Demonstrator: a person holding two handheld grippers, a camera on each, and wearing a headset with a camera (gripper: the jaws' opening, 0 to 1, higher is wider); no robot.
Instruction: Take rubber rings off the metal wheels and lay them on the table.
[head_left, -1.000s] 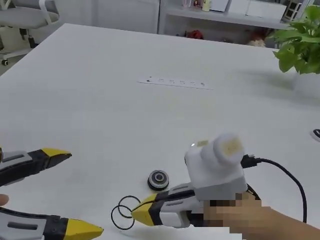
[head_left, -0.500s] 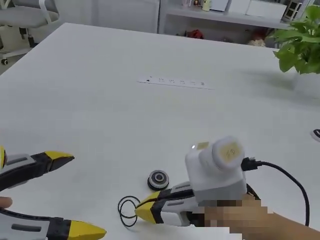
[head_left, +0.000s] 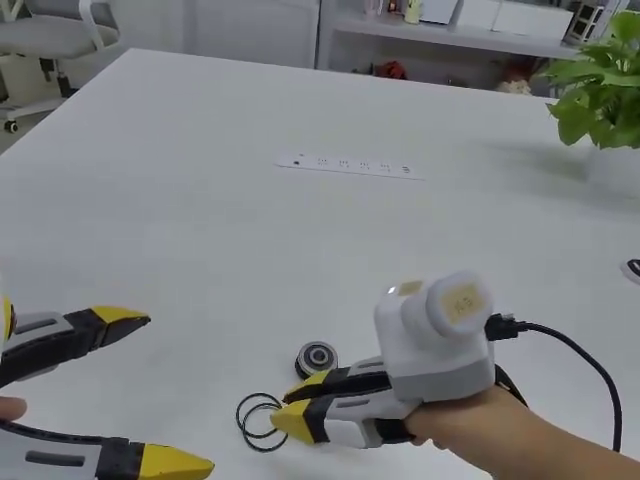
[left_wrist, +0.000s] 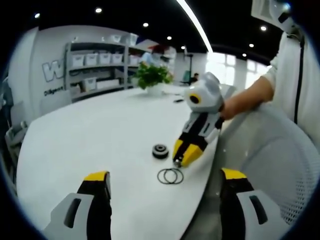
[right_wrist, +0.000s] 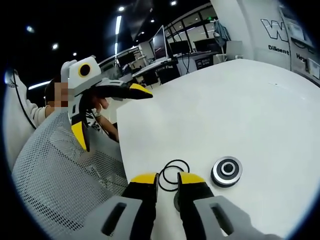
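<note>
The rubber rings lie flat on the table close to its near edge, with the metal wheel just beyond them to the right. The right gripper points at the rings, its jaws drawn to a narrow gap; I cannot tell whether they pinch anything. The left gripper hangs near left, jaws spread wide and holding nothing. Beyond the wheel the top runs bare to a power strip; a plant stands far right
</note>
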